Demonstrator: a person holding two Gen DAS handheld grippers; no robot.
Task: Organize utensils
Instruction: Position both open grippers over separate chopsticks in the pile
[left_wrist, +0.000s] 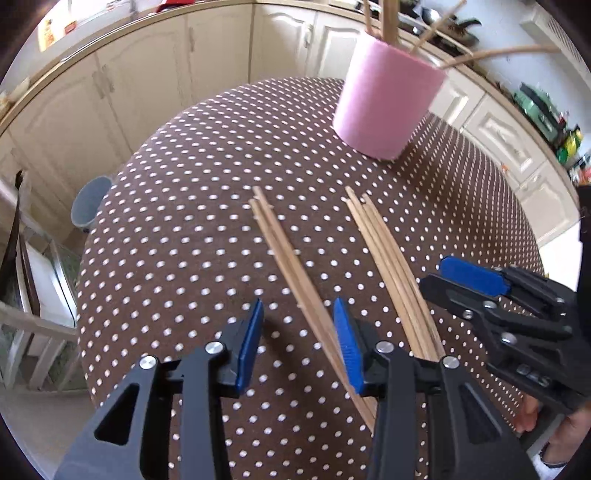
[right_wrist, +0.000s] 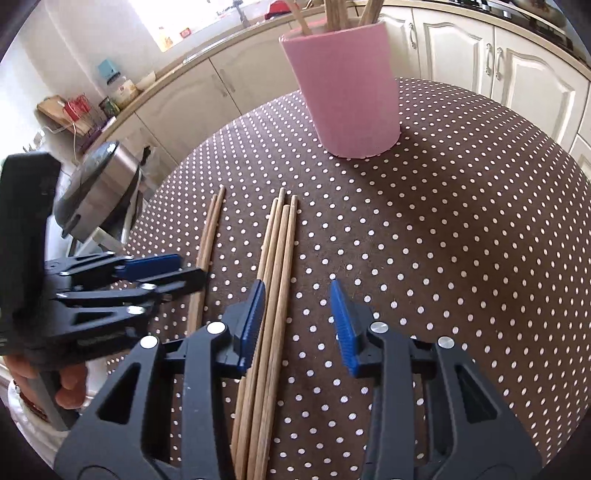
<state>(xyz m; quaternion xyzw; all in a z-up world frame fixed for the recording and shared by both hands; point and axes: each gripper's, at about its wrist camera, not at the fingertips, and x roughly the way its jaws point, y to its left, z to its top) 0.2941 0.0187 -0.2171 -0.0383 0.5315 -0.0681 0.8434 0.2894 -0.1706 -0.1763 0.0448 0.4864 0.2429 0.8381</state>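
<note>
Over the dotted tablecloth (left_wrist: 177, 229), both my grippers hang above two bundles of wooden sticks.

My left gripper (left_wrist: 299, 325) points down at the smaller bundle (left_wrist: 284, 251); its jaws stand apart, the sticks pass close by the right pad, and I cannot tell whether that pad touches them. My right gripper (right_wrist: 297, 310) straddles the larger bundle (right_wrist: 277, 258), jaws parted, the left pad just beside the sticks, the right pad well clear. Both bundles lie flat on the cloth, side by side, near each other. Beyond them a pink cup (right_wrist: 351, 88) stands upright, already holding several sticks.
</note>
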